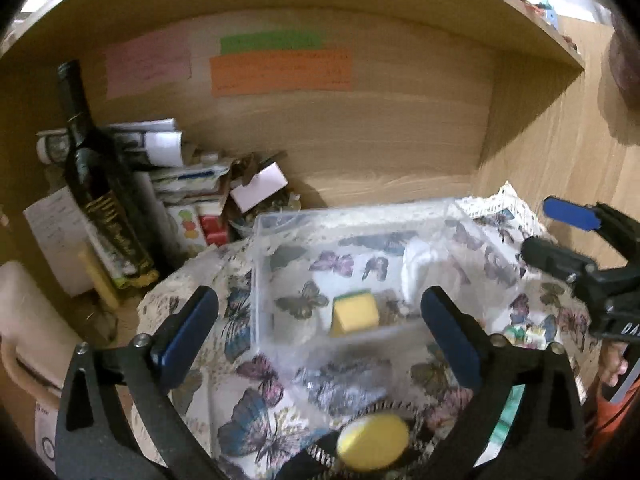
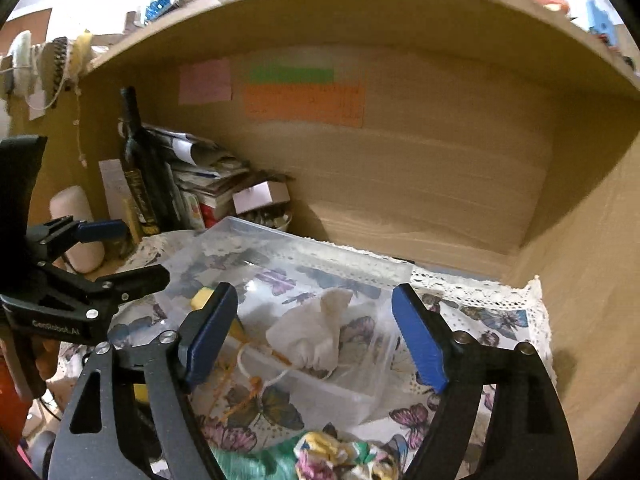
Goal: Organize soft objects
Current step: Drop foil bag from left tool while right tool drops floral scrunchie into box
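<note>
A clear plastic box [image 1: 264, 280] stands on a butterfly-print cloth [image 1: 248, 408] inside a wooden cubby. In it lie a yellow and green sponge [image 1: 355, 312] and a white drawstring pouch [image 2: 316, 332]. My left gripper [image 1: 320, 332] is open and empty just in front of the box. A round yellow sponge [image 1: 372, 442] on a dark patterned item lies below it. My right gripper [image 2: 316, 340] is open and empty over the box's near wall, with the pouch between its fingers' line of sight. A floral cloth bundle [image 2: 340, 456] and green fabric [image 2: 256, 460] lie near its base.
A dark wine bottle [image 1: 96, 184], stacked papers and small boxes [image 1: 188, 184] fill the cubby's back left. A white cylinder [image 2: 76, 228] stands at the left. Coloured notes [image 1: 280, 68] hang on the back wall. The cubby's right wall [image 2: 592, 240] is close.
</note>
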Tool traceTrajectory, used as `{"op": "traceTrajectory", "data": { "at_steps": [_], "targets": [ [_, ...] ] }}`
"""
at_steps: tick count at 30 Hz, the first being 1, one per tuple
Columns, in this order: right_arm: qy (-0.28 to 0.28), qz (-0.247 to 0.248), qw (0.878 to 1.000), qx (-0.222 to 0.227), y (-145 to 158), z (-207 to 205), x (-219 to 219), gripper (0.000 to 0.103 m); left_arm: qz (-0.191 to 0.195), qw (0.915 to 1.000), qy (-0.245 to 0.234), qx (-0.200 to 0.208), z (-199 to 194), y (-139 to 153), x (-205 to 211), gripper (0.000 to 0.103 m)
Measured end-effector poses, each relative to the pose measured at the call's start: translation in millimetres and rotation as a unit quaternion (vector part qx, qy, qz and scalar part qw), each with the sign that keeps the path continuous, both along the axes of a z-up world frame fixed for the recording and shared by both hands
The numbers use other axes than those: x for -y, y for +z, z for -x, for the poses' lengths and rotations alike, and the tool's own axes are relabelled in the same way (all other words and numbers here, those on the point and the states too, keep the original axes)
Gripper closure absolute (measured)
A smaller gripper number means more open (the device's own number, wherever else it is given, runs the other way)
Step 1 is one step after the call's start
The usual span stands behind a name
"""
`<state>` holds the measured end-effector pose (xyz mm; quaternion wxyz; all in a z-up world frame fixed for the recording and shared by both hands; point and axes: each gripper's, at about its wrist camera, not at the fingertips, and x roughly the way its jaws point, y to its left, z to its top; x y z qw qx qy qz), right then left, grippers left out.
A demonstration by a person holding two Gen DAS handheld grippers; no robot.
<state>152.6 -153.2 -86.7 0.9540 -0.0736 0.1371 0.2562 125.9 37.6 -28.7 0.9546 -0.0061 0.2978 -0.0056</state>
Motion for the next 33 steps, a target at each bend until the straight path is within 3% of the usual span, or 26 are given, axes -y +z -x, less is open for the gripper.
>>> {"op": "traceTrajectory", "data": {
  "at_steps": [6,11,17,23,24,25,28,33],
  "targets": [
    [-0.005,-0.011,1.0,0.005,-15,22,14,0.025,-0.008,0.9994,-0.001,-0.033,6,-27,0,0.0],
    [-0.02,-0.012,0.999,-0.029,-44,24,23,0.025,0.024,0.996,0.001,-0.086,-6,-60,-6,0.0],
    [-0.034,-0.006,0.996,-0.077,-80,19,31,0.026,0.052,0.9908,-0.011,-0.125,-18,-79,-3,0.0],
    [-0.029,0.001,0.993,-0.11,-100,16,32,0.05,0.043,0.9895,-0.029,-0.135,-22,-85,7,0.001],
    [-0.023,0.006,0.993,-0.115,-102,15,31,0.06,0.041,0.9894,-0.03,-0.136,-22,-87,8,0.006],
    [-0.02,0.009,0.993,-0.117,-103,16,30,0.072,0.041,0.989,-0.032,-0.139,-22,-89,10,0.018],
    [-0.014,0.014,0.991,-0.129,-110,16,28,0.086,0.05,0.9868,-0.038,-0.149,-24,-92,10,0.03],
    [-0.017,-0.007,0.991,-0.132,-109,18,37,0.092,0.065,0.9873,-0.046,-0.137,-17,-83,9,0.055]
  ]
}}
